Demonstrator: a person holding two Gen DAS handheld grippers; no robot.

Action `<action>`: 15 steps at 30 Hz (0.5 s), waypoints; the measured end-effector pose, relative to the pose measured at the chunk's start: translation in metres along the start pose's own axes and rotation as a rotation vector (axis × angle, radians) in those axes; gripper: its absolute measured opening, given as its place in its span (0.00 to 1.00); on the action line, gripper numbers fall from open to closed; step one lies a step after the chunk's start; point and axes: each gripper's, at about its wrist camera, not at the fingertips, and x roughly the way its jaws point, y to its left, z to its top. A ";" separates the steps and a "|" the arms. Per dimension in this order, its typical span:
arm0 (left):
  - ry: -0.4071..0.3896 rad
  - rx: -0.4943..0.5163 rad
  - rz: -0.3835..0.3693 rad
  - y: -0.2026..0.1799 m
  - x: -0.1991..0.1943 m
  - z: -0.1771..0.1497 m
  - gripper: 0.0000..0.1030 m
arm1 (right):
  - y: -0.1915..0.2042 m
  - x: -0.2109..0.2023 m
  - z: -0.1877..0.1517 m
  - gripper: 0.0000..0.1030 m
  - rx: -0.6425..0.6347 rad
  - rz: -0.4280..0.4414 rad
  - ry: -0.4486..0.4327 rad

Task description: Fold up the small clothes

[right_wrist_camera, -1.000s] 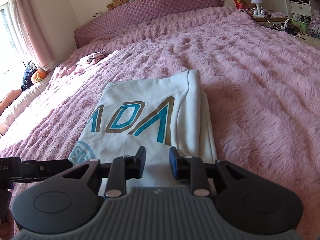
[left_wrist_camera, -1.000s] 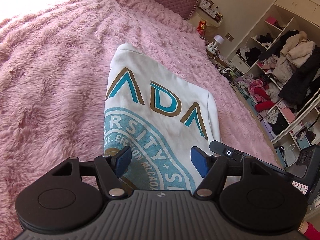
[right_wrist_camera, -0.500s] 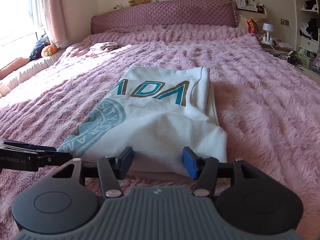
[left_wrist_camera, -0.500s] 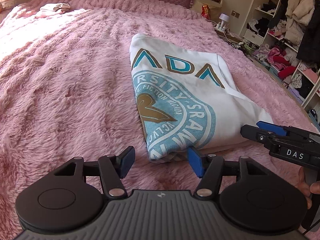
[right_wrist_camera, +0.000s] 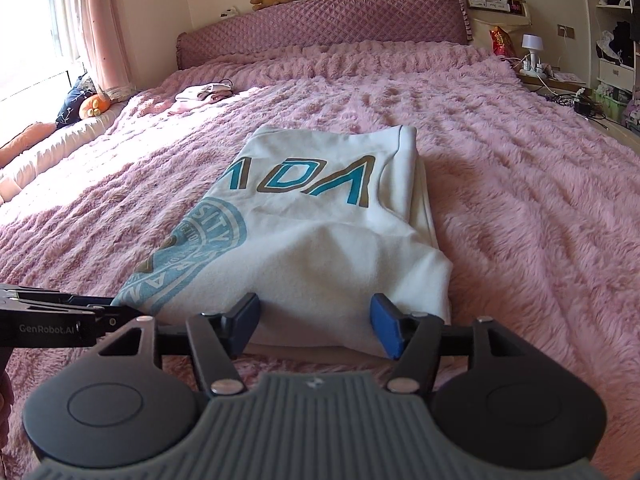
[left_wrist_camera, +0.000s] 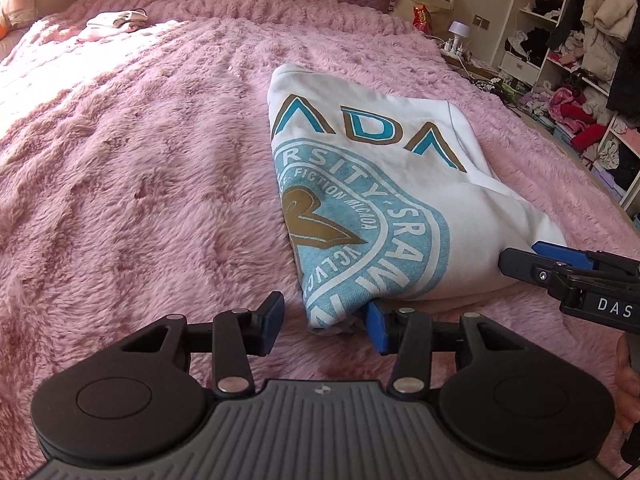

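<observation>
1. The shirt (left_wrist_camera: 384, 184) lies folded on the blanket (left_wrist_camera: 140, 184), its long side running toward the headboard (right_wrist_camera: 324, 34).
2. The left gripper (left_wrist_camera: 324, 322) sits at the shirt's near left corner, which lies between its closing jaws.
3. The right gripper (right_wrist_camera: 316, 326) sits at the near right edge, jaws opening, the hem between them.
4. A small cloth pile (right_wrist_camera: 206, 92) lies far back left, near the headboard.
5. Shelves (left_wrist_camera: 580, 60) stand right of the bed.
</observation>
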 end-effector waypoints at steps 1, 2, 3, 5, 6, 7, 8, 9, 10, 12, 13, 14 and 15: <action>0.007 -0.018 -0.008 0.002 0.002 0.000 0.52 | 0.000 0.001 0.000 0.57 0.001 -0.001 0.002; 0.014 -0.053 -0.032 0.004 0.004 0.001 0.52 | 0.000 0.001 0.000 0.57 0.003 -0.002 0.003; 0.010 -0.071 -0.042 0.004 0.004 0.002 0.52 | 0.000 0.002 0.000 0.57 0.007 -0.003 0.002; -0.003 -0.085 -0.041 0.002 0.005 0.004 0.52 | -0.001 0.003 0.000 0.58 0.011 -0.004 0.004; -0.010 -0.099 -0.040 0.001 0.006 0.004 0.52 | 0.000 0.003 0.000 0.58 0.011 -0.005 0.005; -0.018 -0.112 -0.037 0.002 0.006 0.004 0.54 | 0.000 0.004 0.000 0.58 0.010 -0.005 0.006; -0.033 -0.129 -0.021 0.003 0.005 0.003 0.55 | 0.000 0.004 0.000 0.59 0.008 -0.004 0.008; -0.039 -0.134 -0.008 0.003 0.004 0.002 0.55 | 0.000 0.004 0.000 0.59 0.007 -0.003 0.009; -0.044 -0.137 0.011 0.003 0.003 0.001 0.55 | 0.000 0.005 -0.001 0.59 0.003 -0.001 0.011; -0.061 -0.131 0.061 0.001 -0.002 -0.003 0.55 | 0.000 0.005 -0.001 0.60 -0.005 0.002 0.015; -0.069 -0.130 0.075 0.001 -0.005 -0.005 0.53 | 0.000 0.005 -0.001 0.60 -0.008 0.004 0.016; -0.077 -0.130 0.089 0.001 -0.008 -0.007 0.53 | 0.000 0.006 -0.001 0.60 -0.012 0.004 0.017; -0.078 -0.126 0.104 0.000 -0.010 -0.009 0.53 | -0.001 0.006 -0.001 0.61 -0.015 0.005 0.018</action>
